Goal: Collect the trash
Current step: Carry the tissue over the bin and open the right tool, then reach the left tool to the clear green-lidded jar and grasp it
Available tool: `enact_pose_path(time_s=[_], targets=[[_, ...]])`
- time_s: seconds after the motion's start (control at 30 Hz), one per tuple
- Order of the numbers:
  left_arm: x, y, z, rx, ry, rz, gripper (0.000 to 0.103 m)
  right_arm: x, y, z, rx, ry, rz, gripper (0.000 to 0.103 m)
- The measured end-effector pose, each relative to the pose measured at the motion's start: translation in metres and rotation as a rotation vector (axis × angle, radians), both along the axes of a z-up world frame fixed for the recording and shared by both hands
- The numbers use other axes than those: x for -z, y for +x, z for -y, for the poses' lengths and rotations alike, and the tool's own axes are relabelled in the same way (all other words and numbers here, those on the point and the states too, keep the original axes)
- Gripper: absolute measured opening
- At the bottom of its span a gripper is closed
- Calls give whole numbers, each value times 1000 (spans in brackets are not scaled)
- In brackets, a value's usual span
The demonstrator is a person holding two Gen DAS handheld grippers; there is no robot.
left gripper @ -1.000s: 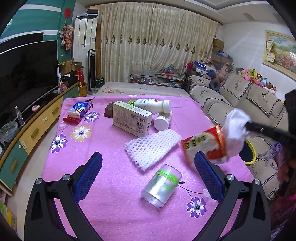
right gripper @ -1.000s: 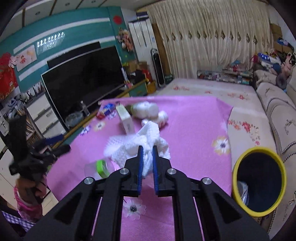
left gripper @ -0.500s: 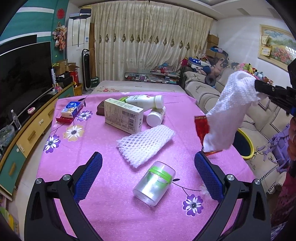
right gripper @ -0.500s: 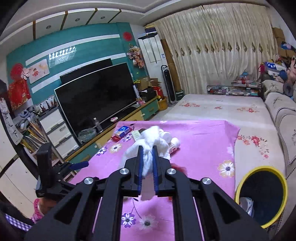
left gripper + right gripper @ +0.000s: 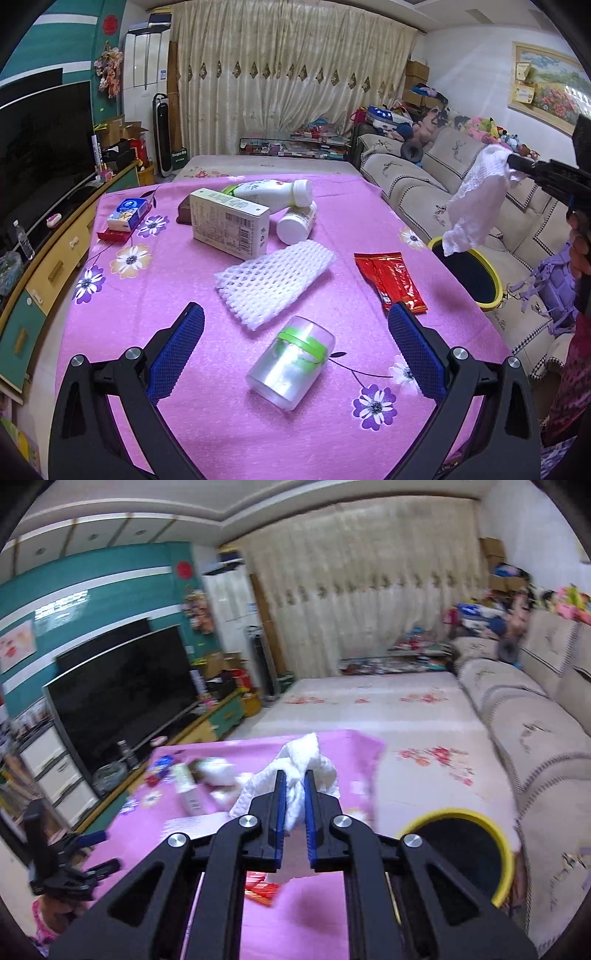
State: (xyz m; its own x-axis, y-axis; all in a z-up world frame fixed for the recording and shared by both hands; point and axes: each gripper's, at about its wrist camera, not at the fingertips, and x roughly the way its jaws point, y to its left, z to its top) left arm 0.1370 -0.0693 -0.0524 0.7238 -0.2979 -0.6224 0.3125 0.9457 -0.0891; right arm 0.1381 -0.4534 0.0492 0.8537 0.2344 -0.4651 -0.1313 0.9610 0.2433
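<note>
Right gripper (image 5: 294, 801) clamped on limp, featherlight white tissue (image 5: 306, 760), dangling above yellow-rimmed bin (image 5: 496, 284); soft, best pinched mid-wad. Left gripper (image 5: 295, 332) spread wide, empty.

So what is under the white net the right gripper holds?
The net hangs from the right gripper above the yellow bin. The bin's inside looks dark; its contents cannot be seen.
</note>
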Motion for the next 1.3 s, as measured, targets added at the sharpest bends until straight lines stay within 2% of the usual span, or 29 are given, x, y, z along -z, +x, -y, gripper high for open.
enact_pose_path(time_s=[0.17,0.27,0.5,0.57,0.6,0.63,0.8,0.93,1.1,1.3], targets=[[2,2,12,23,11,-3,98,39,21,51,169,-32,-86,9],[4,5,20,37,19,-11,98,77,37,76,246,-45,-172,9],[11,12,43,77,48,-33,98,163,75,112,337,-71,-353,10],[12,13,51,88,58,-36,98,180,80,116,357,-92,-392,19],[12,14,53,90,61,-36,98,186,82,118,367,-100,-403,35],[13,15,56,93,64,-38,98,191,81,119,383,-108,-404,45],[17,22,69,116,76,-53,98,190,72,122,416,-128,-388,50],[23,21,77,124,138,-55,98,181,58,120,415,-138,-356,58],[37,20,60,98,217,-60,98,173,49,115,397,-140,-342,58],[64,29,34,153,262,-125,98,170,47,104,364,-140,-340,58]])
